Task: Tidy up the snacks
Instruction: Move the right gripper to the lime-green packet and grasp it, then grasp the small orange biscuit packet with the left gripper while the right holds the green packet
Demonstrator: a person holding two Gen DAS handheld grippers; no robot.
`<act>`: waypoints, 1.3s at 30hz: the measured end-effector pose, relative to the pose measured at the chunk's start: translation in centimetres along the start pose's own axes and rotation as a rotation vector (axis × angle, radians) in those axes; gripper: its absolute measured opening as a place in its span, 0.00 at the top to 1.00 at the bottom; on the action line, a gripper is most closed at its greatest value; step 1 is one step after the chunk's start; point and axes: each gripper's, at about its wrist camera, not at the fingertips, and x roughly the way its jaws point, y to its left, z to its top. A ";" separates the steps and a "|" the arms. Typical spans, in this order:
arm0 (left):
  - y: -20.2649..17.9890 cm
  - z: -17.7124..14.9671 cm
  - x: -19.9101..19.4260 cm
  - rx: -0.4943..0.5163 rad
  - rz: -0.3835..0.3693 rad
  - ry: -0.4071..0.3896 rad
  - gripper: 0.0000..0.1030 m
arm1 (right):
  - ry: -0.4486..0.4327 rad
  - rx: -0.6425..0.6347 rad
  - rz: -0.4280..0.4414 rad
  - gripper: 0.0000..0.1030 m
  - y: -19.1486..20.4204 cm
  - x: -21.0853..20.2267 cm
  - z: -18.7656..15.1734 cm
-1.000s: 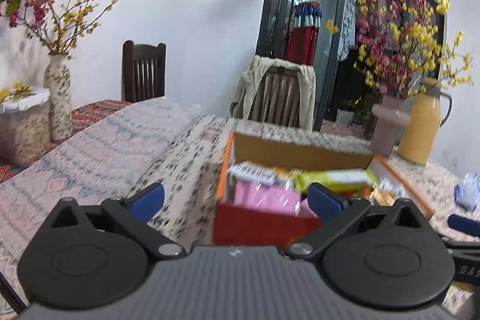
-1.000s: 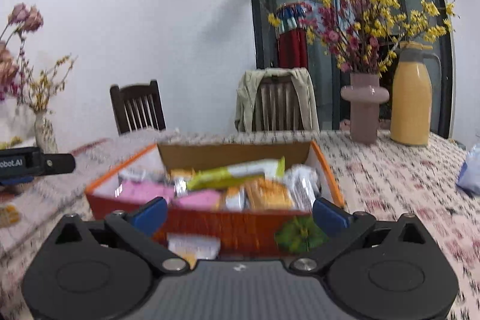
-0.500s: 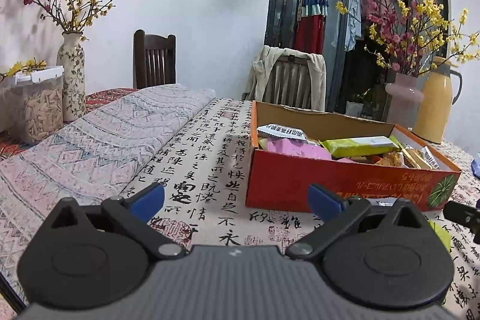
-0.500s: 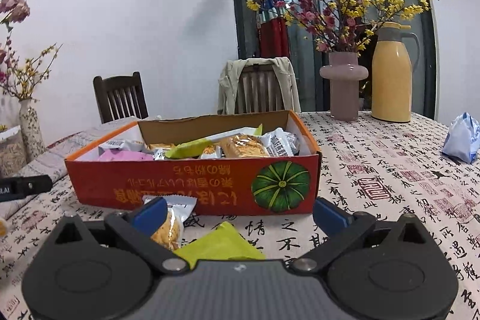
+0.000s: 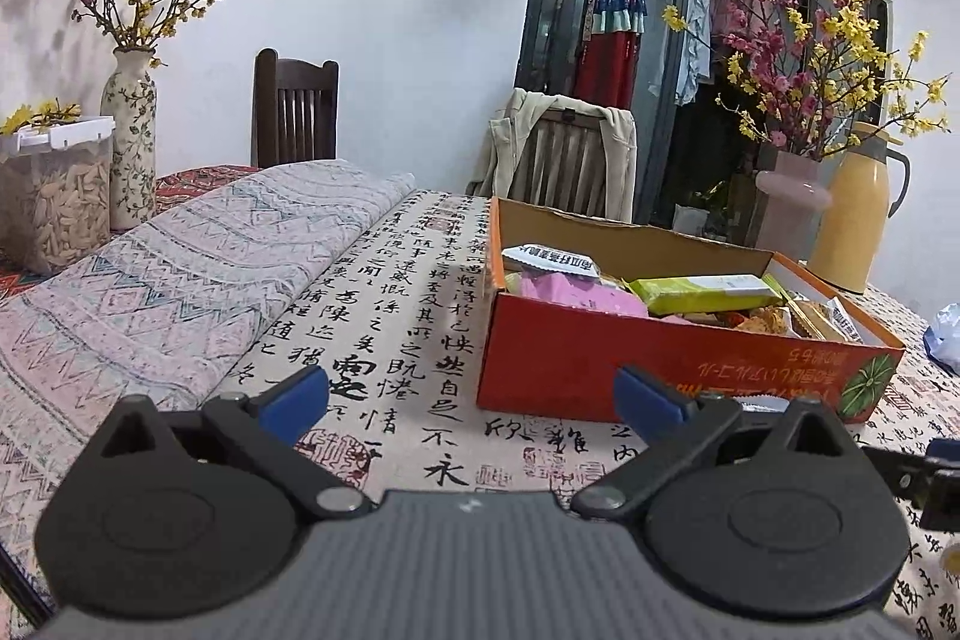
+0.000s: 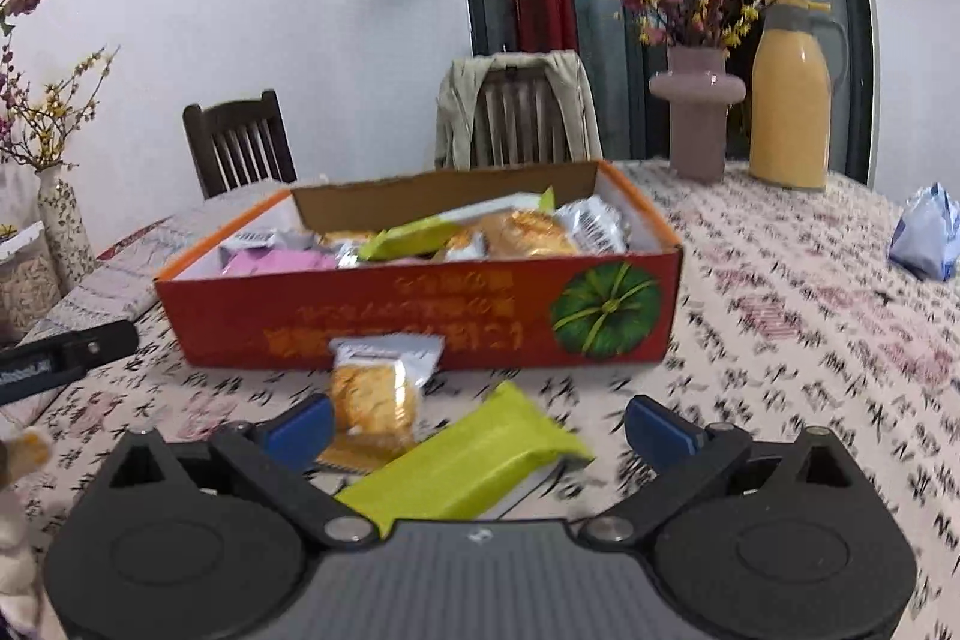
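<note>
An orange cardboard box [image 6: 420, 316] full of wrapped snacks stands on the table; it also shows in the left wrist view [image 5: 600, 364]. In front of it lie a clear packet of yellow biscuits [image 6: 375, 388] and a lime-green wrapped bar [image 6: 468, 460]. My right gripper [image 6: 480, 430] is open and empty, low over these two packets, with the green bar between its fingers. My left gripper [image 5: 471, 394] is open and empty, above the tablecloth to the left of the box's front corner.
A pink vase [image 6: 696, 124] with flowers and a yellow thermos [image 6: 792, 100] stand behind the box. A blue-white bag [image 6: 927, 235] lies at the right. A patterned vase [image 5: 129, 136] and a clear container [image 5: 54, 196] stand at the far left. Chairs [image 5: 294, 112] line the far edge.
Both grippers have pulled back from over the box and lowered toward the table. The right one now sits over the loose biscuit packet and green bar. Both stay open.
</note>
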 end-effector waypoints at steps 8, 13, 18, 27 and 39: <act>0.0 0.0 0.0 0.000 -0.003 -0.003 0.00 | 0.092 -0.036 -0.072 0.03 1.9 1.0 -1.5; 0.0 0.0 -0.1 0.000 -0.003 -0.004 0.00 | 0.093 -0.071 -0.079 0.04 1.2 0.2 -2.1; 0.0 0.0 -0.2 -0.002 0.000 -0.006 0.00 | 0.113 -0.080 -0.093 0.04 -0.2 -0.3 -2.7; 0.1 0.0 -0.2 -0.003 0.002 -0.007 0.00 | 0.112 -0.056 -0.086 0.16 -2.3 -0.9 -3.3; 0.3 0.0 -0.2 -0.005 0.007 -0.004 0.00 | 0.037 -0.025 -0.075 0.68 -4.1 -2.2 -3.2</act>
